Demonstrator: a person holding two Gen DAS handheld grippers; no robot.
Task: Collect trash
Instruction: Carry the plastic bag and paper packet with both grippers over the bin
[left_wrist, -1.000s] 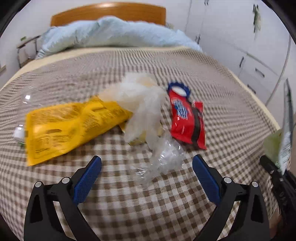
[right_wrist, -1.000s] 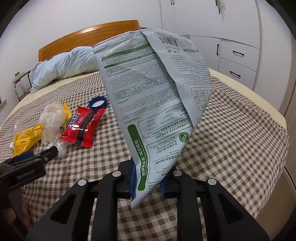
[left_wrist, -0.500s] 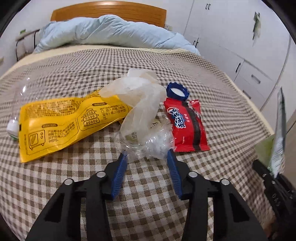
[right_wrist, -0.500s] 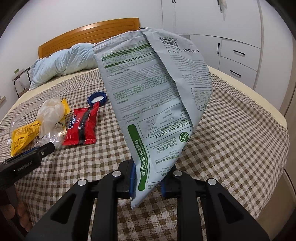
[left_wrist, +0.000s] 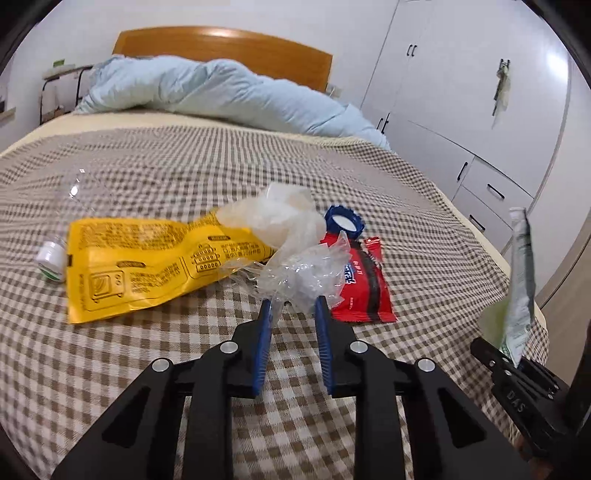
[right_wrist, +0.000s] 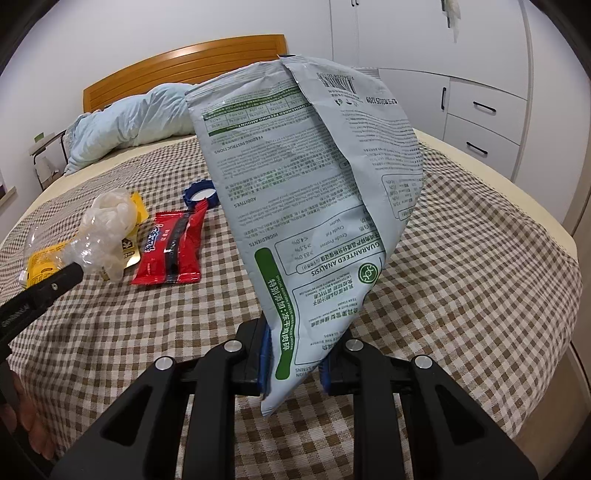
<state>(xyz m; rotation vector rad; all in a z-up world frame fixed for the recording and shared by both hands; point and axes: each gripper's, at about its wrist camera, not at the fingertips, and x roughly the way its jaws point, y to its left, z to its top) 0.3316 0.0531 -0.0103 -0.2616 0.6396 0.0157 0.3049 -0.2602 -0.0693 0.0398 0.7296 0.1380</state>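
The left gripper (left_wrist: 293, 301) has just been closing, and its blue pads now pinch the near edge of the crumpled clear plastic (left_wrist: 301, 273); a second ago the jaws stood wide with that plastic lying loose on the checked blanket (left_wrist: 110, 369) between them. The wad now sits bunched at the fingertips and looks raised a little off the cloth, so the pick seems made, though a thin film like this could slip out of a light pinch. Just past the tips to the right lies the red wrapper (left_wrist: 360, 280), flat on the blanket, with the blue cap (left_wrist: 345, 221) touching its far end. Just past the tips to the left is the yellow packet (left_wrist: 147, 266), and the whitish glove (left_wrist: 273, 218) rests on its far right corner, behind the clear plastic. Further left, a clear bottle with a white cap (left_wrist: 50, 258) lies beside the packet, hard to make out. Well beyond all this are the blue quilt (left_wrist: 221, 96) and the headboard (left_wrist: 229, 48). The right gripper (right_wrist: 295, 354) is closed narrow on the lower corner of the grey-green bag (right_wrist: 314, 192), which stands up from its jaws just as it did a second ago; from the left wrist view it is off to the right, edge on. I judge the next step is to carry the plastic to that bag, whose mouth I cannot see from here. The wrapper, cap, packet, glove and bottle are still to collect.
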